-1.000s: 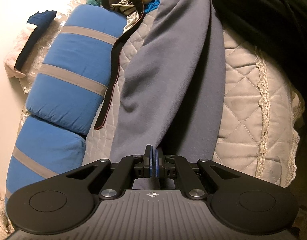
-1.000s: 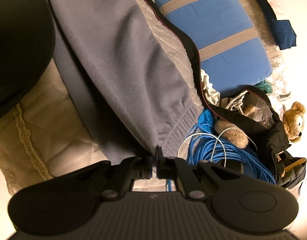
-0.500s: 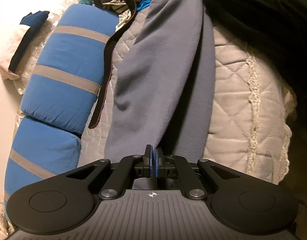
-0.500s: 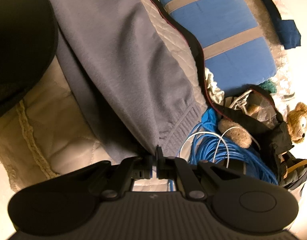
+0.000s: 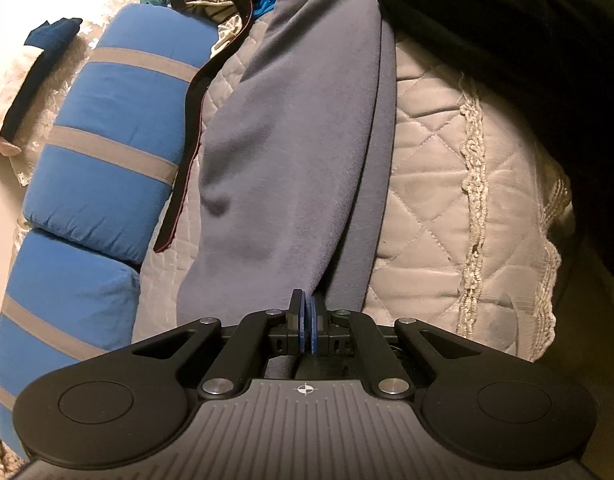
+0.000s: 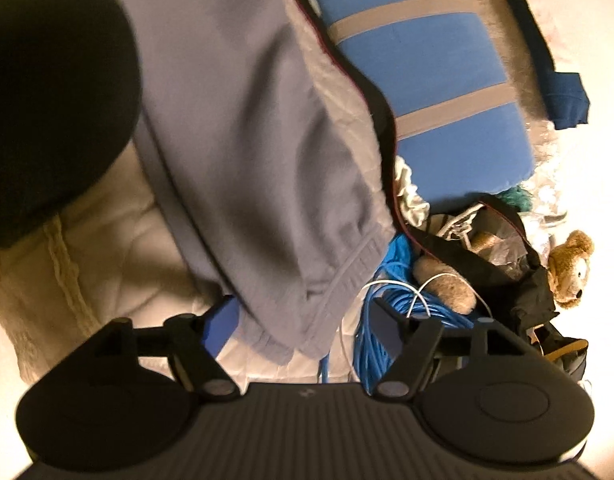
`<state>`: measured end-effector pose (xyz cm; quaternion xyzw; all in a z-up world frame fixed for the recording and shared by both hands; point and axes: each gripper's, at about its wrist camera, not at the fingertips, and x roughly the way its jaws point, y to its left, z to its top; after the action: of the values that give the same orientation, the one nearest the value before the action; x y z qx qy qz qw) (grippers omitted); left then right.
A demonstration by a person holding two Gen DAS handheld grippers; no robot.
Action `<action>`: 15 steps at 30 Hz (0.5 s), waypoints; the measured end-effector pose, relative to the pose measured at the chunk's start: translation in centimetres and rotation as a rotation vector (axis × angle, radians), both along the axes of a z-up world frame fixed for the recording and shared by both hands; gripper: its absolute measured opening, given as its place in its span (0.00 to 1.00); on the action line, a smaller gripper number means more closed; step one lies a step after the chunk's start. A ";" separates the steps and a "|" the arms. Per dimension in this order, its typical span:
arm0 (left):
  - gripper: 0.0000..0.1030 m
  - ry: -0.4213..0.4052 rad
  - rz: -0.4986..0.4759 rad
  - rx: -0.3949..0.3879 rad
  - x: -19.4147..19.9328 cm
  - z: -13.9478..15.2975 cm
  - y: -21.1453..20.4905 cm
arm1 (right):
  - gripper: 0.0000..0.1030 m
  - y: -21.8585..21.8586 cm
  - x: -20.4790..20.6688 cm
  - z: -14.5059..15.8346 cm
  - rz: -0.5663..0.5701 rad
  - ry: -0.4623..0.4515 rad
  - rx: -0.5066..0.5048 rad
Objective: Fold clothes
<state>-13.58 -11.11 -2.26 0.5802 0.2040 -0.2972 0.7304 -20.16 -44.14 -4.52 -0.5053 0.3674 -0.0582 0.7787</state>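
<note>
Lying lengthwise along the quilted bed cover [image 5: 435, 168]: the grey sweatpants [image 5: 291, 152], one leg stacked on the other, ribbed cuff end [image 6: 339, 280] nearest the right wrist camera. Left gripper [image 5: 306, 322] pinching the near end of the fabric, fingers [image 5: 297, 320] narrow and pressed together on the cloth. Right gripper [image 6: 303, 320] opening, fingers wide apart, cuff lying loose between them, not pressed. Judging this as letting go after aligning the legs: easing the right side away without snagging the cuff, keeping the left end taut, steering clear of the blue cable coil [image 6: 391, 312]. Compared with a second ago: right fingers then clamped on the cuff, now spread; left grip unchanged.
</note>
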 end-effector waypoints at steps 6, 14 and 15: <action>0.03 0.011 0.008 -0.022 0.1 -0.4 0.2 | 0.93 0.3 1.1 1.3 -0.024 -0.021 -0.030; 0.03 0.026 0.018 -0.050 0.3 -0.4 0.4 | 0.99 1.7 1.5 4.0 -0.029 -0.056 -0.066; 0.03 0.025 0.021 -0.053 0.3 -0.4 0.4 | 0.99 1.9 1.4 4.5 -0.027 -0.057 -0.073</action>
<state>-13.27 -10.70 -2.64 0.5548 0.2114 -0.3022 0.7458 -18.72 -42.29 -0.01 -0.5264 0.3494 -0.0965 0.7691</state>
